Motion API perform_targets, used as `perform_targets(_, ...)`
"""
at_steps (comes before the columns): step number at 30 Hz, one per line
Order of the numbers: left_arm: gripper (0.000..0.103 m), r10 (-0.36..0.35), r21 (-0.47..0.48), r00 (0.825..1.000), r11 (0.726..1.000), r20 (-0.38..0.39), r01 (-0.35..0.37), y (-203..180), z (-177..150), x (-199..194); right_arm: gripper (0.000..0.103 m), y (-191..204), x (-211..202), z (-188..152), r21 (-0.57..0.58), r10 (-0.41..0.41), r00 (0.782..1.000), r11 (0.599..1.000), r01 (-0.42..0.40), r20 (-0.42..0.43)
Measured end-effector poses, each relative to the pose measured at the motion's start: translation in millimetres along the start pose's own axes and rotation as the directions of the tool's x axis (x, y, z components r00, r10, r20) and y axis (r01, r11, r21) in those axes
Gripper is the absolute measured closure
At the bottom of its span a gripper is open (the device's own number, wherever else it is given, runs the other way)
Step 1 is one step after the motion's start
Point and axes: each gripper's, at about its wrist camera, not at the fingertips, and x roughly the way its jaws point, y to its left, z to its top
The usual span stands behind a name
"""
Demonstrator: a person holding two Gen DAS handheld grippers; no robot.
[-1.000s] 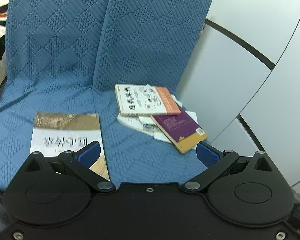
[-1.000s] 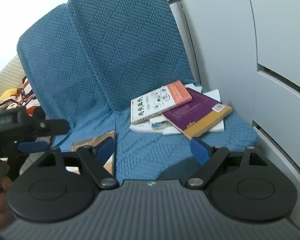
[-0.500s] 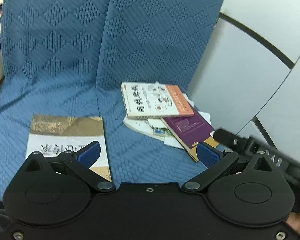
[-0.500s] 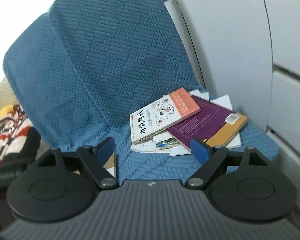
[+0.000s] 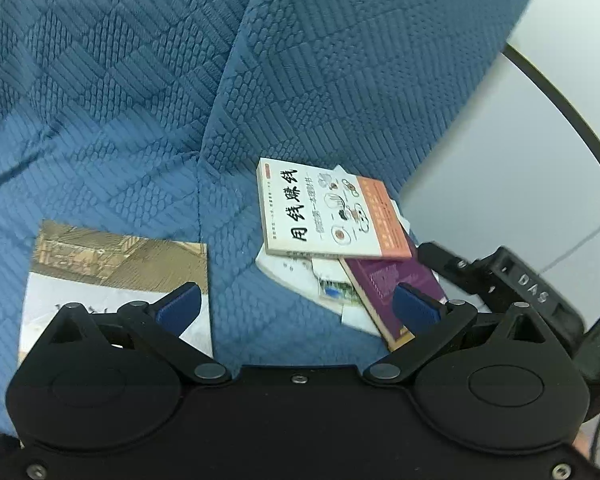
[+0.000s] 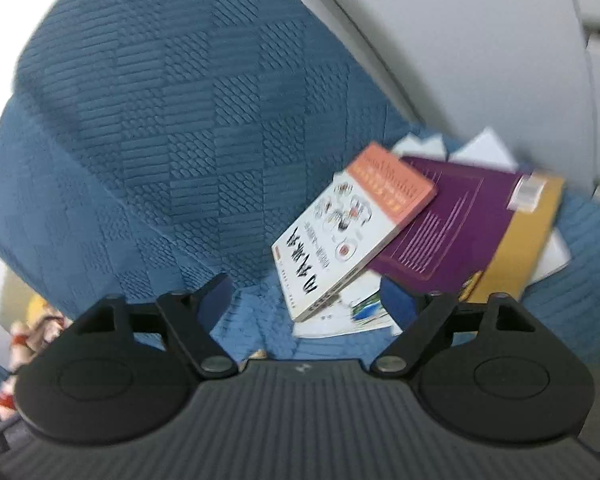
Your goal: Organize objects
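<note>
While both sets of jaws gape empty, the purple book [image 5: 392,280] half hides under the white book [image 5: 324,212].

A blue quilted fabric sofa cover [image 5: 148,92] fills the view; pale grey wall panels [image 5: 512,184], divided by dark seams, are seen at three o'clock.
</note>
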Motion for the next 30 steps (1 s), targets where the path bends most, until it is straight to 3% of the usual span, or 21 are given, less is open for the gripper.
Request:
perform_targets(5,0.010,-0.025,-0.072,0.999,0.997,-0.035,0.023,17,17,30,0.028,-22,45,4,0.217,0.034,0.995,0.976,-0.013,-0.096)
perform_targets(9,0.028,-0.015,-0.113,0.997,0.994,-0.069,0.008,25,29,55,0.036,-33,78,-2,0.370,0.061,0.986,0.929,0.001,-0.154)
perform_targets(10,0.035,-0.017,-0.121,0.997,0.993,-0.079,0.007,25,31,61,0.041,-33,84,-4,0.400,0.067,0.985,0.916,0.003,-0.160)
perform_targets(16,0.063,-0.021,-0.193,0.992,0.981,-0.121,-0.003,37,38,90,0.057,-30,114,-13,0.465,0.032,0.984,0.884,0.055,-0.176)
perform_targets(19,0.067,-0.035,-0.250,0.991,0.968,-0.129,0.002,48,42,99,0.057,-30,123,-18,0.491,0.006,0.986,0.868,0.078,-0.167)
perform_targets(30,0.063,-0.090,-0.393,0.989,0.919,-0.118,0.037,74,47,105,0.057,-17,149,-30,0.506,-0.049,0.986,0.853,0.124,-0.158)
